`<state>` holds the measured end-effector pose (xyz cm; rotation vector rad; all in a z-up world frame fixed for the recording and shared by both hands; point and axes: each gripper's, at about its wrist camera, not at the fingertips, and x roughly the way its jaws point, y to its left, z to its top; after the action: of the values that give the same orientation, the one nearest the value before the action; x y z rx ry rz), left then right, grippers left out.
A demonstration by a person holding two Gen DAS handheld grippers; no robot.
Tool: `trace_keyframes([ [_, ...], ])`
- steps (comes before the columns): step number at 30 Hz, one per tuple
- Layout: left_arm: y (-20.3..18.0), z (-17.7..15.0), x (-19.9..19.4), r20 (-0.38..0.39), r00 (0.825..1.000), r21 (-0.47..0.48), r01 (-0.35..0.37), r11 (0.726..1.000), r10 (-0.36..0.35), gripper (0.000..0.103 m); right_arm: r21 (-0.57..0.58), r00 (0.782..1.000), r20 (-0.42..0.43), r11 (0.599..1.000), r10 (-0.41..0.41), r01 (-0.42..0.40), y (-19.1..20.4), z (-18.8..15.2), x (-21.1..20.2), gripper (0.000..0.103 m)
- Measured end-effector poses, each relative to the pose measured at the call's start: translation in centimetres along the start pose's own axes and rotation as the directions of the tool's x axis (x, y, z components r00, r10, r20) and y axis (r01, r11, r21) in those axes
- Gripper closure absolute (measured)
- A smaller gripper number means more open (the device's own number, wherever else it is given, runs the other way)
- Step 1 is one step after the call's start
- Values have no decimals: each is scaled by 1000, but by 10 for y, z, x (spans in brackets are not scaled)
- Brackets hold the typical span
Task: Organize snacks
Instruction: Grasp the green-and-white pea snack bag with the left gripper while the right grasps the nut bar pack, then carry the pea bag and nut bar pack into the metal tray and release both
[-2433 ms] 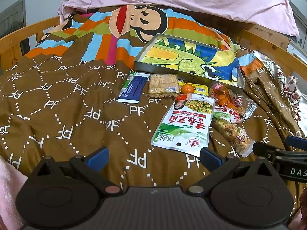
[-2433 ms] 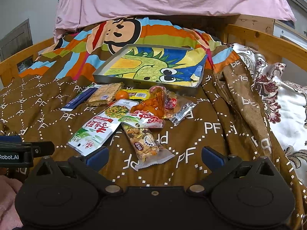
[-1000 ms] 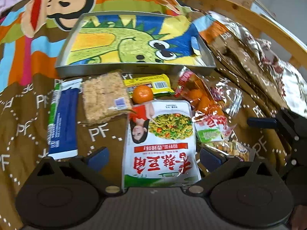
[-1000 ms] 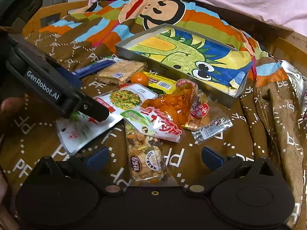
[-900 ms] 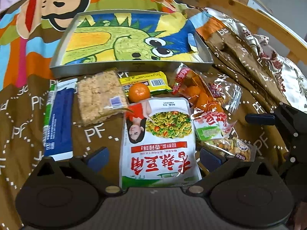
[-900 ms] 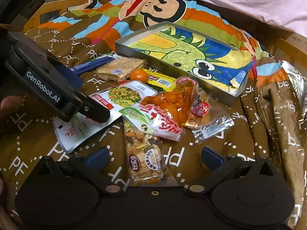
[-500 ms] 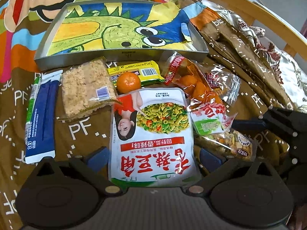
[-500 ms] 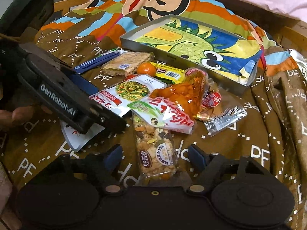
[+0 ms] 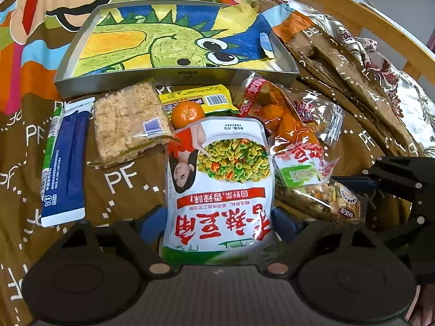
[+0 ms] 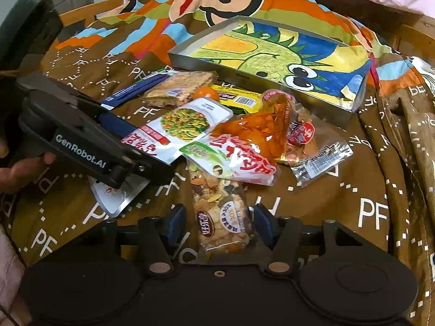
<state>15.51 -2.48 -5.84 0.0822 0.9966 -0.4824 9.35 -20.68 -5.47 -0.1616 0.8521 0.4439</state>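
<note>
A pile of snacks lies on the brown blanket in front of a metal tray [image 9: 174, 77] lined with a dinosaur drawing. My left gripper [image 9: 217, 221] has its blue pads on both sides of a white pasta-snack pouch [image 9: 220, 179] and is closed on its near end. My right gripper [image 10: 217, 224] has its pads at both sides of a clear nut-mix packet [image 10: 221, 222]. The left gripper [image 10: 81, 138] also shows in the right wrist view, and the right one [image 9: 402, 179] in the left wrist view.
Around the pouch lie a blue sachet [image 9: 65, 160], a rice-crisp bar [image 9: 127, 122], a small orange [image 9: 187, 111], a yellow packet [image 9: 201, 99], an orange-red snack bag [image 9: 288, 127] and a clear wrapper [image 10: 318, 160]. A wooden bed rail [image 9: 353, 11] and floral cloth [image 9: 394, 81] are on the right.
Both grippers moved forward and down to the snack pile. The left jaws narrowed onto the white pouch and the right jaws narrowed around the nut-mix packet.
</note>
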Motion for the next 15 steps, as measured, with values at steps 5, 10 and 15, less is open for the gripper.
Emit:
trace_keyframes([
  [5, -5, -3, -5, 0, 1000, -10, -20, 1000, 20, 28, -21, 1000, -4, 1000, -13, 13, 2, 1, -1, 60],
  [10, -11, -11, -16, -24, 999, -62, -43, 997, 41, 31, -112, 998, 9, 992, -58, 59, 16, -1, -5, 62],
  [15, -12, -17, -28, -65, 996, -201, -73, 977, 61, 34, -251, 990, 60, 958, -130, 141, 33, -7, -13, 63],
])
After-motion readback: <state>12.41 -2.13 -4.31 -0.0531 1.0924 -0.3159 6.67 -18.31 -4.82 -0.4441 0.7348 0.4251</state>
